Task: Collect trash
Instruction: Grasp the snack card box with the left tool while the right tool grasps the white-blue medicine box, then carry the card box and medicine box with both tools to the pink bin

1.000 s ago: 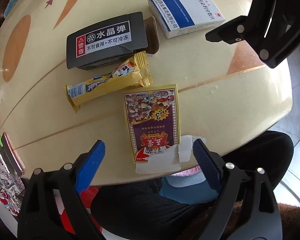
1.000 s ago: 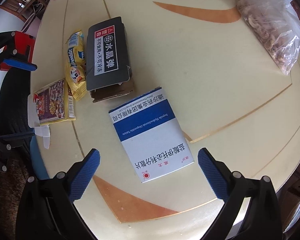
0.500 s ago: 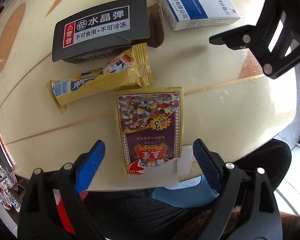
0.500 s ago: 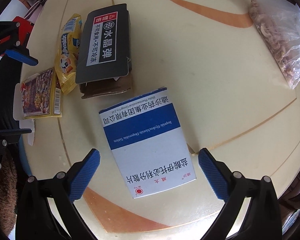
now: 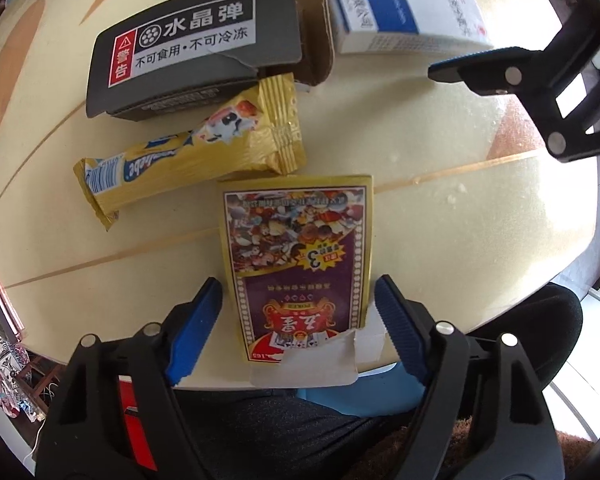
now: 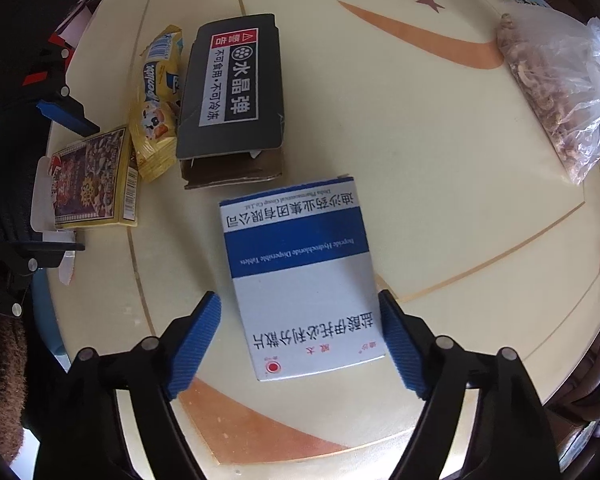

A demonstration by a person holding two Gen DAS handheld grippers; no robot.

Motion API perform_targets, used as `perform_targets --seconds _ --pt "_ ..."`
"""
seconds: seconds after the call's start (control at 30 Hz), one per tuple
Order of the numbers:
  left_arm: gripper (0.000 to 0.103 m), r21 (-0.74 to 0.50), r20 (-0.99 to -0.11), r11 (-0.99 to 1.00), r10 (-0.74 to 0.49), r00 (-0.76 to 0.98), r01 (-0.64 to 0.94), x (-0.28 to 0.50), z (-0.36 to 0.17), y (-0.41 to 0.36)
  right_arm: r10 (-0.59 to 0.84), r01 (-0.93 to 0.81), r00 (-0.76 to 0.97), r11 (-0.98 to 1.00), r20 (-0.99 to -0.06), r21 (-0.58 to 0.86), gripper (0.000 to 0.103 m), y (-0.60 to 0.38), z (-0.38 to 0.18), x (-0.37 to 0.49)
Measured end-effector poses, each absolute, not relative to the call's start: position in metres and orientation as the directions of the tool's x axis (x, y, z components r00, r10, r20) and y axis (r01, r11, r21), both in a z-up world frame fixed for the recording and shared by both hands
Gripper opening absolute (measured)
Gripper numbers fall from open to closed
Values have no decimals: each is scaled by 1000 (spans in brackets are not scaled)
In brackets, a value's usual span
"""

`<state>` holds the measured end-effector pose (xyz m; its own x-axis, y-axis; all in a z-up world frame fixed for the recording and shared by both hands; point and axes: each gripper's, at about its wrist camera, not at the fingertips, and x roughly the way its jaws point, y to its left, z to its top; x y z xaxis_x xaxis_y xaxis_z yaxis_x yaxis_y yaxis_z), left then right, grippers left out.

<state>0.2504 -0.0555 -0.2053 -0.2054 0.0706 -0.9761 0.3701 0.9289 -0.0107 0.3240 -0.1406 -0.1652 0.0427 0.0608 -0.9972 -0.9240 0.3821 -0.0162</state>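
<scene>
Both tools have advanced: left tool (image 5: pixel 298 320) spread wide around the card box (image 5: pixel 296 256), right tool (image 6: pixel 300 338) likewise around the medicine box (image 6: pixel 300 276) on the bench (image 6: pixel 440 200); grasps probably next.

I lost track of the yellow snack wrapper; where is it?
In the left wrist view the yellow snack wrapper lies on the table between the black box and the playing-card box.

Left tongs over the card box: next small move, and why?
Probably close the left tongs on the yellow card box. Its near end already sits between the open blue pads, one on each long side, and nothing else lies between them.
</scene>
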Motion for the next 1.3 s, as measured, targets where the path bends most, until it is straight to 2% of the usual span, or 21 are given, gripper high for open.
perform_targets --seconds 0.03,0.13,0.23,0.33,0.73,0.83,1.13,1.3 --pt "76 -15 -976 930 65 -205 367 251 -205 -55 67 -922 46 386 -997 -17 62 -139 -163 320" --pt "71 -7 -978 932 70 -197 363 253 -204 -52 75 -913 53 407 -996 -18 62 -140 -162 317" --pt "60 -5 -980 930 68 -187 367 256 -202 -48 83 -901 62 434 -995 -20 62 -144 -159 315" --pt "60 -37 -980 934 36 -196 356 263 -198 -42 112 -872 84 489 -990 -19 62 -150 -155 316" --pt "60 -20 -991 931 31 -132 366 240 -174 -29 159 -650 270 758 -950 -58 62 -205 -111 332" --pt "60 -23 -993 932 21 -118 363 236 -164 -26 111 -574 308 814 -945 -91 62 -201 -109 316" --pt "60 -2 -999 918 13 -35 396 202 -121 -18 87 -401 304 915 -949 -44 62 -209 -89 268" --pt "60 13 -1000 905 4 22 426 177 -97 -17 77 -363 313 931 -947 -45 62 -205 -72 233"
